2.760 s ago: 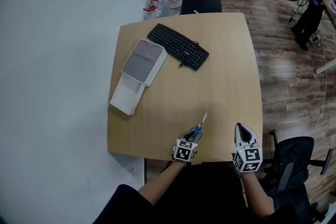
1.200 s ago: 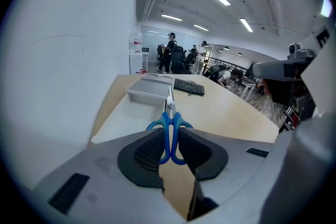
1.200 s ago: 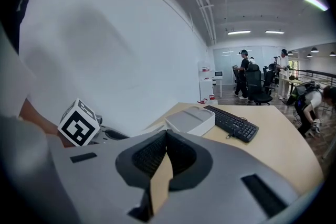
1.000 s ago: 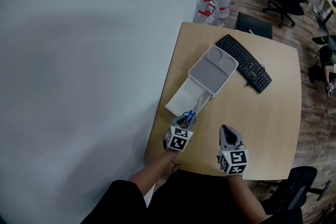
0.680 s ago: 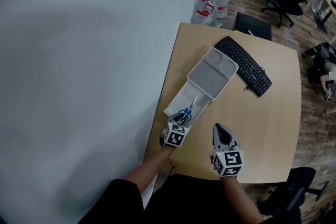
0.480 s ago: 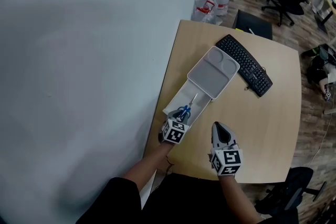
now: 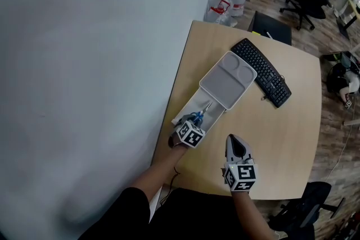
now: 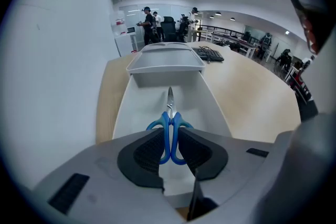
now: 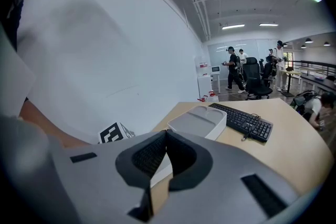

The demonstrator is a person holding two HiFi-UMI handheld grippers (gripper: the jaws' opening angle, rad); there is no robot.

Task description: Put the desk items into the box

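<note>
Step in hand, as judged: setting the scissors [image 8: 169,124] down in the box [image 7: 187,109].

To do it well: the blades pointed toward the far end, along the box's length, so that line should be kept. The tip must stay short of the grey lid [image 7: 228,80] lying over the box's far end. Lower until the scissors sit close over the box floor, then open the jaws only enough to free the handles, so the pair neither drops hard nor bounces out. Lift straight back afterwards, clear of the near wall.

Left gripper [image 8: 169,153]: jaws clamped on the blue handle loops, pads pressed on both sides. Scissors hung above the open near part of the box, between its side walls. Contact with the floor could not be judged.

Right gripper [image 9: 165,150]: jaws closed together, nothing between them. It was held over the near part of the desk [image 7: 281,137], right of the box, touching nothing.

Keyboard [image 7: 261,72] lay at the far side, just beside the lid.
</note>
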